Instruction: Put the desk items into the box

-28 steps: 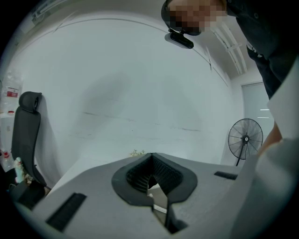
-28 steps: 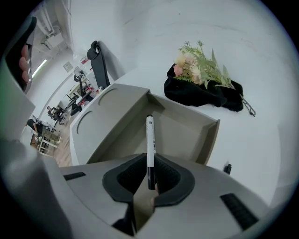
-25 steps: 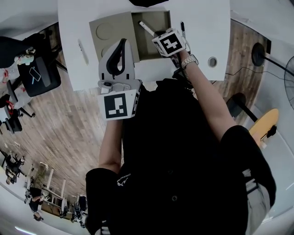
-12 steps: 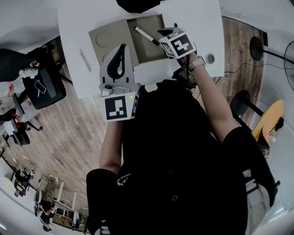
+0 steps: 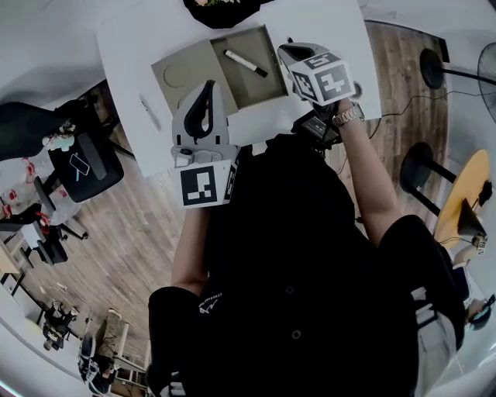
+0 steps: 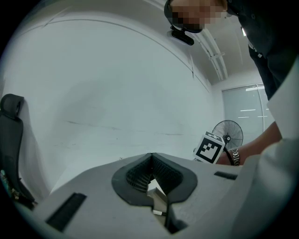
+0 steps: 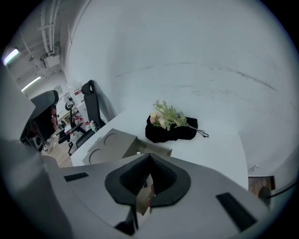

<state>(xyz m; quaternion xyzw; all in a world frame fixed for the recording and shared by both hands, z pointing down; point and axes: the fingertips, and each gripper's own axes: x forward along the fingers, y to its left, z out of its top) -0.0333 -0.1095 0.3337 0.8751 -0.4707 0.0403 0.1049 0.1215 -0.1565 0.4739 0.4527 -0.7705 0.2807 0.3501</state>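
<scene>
As the head view looks down, the left claw (image 5: 204, 91) and right claw (image 5: 293, 53) hang over the near edge of the white table (image 5: 329, 19), with the right claw just beside the open box (image 5: 256, 89). A pen (image 5: 245, 63) lies inside the box. A pale stick (image 5: 147, 113) lies on the table, left of the lid (image 5: 182, 70).

Left gripper view: the jaws are together and empty, facing a wall.

Right gripper view: the jaws are pressed together with nothing between them. They are above the box, with flowers (image 7: 170, 116) beyond.

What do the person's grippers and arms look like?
The left gripper and right gripper are pale grey with dark pads, each bearing a white cube with black square markers. Black short-sleeved top; metal watch on the right wrist.
</scene>
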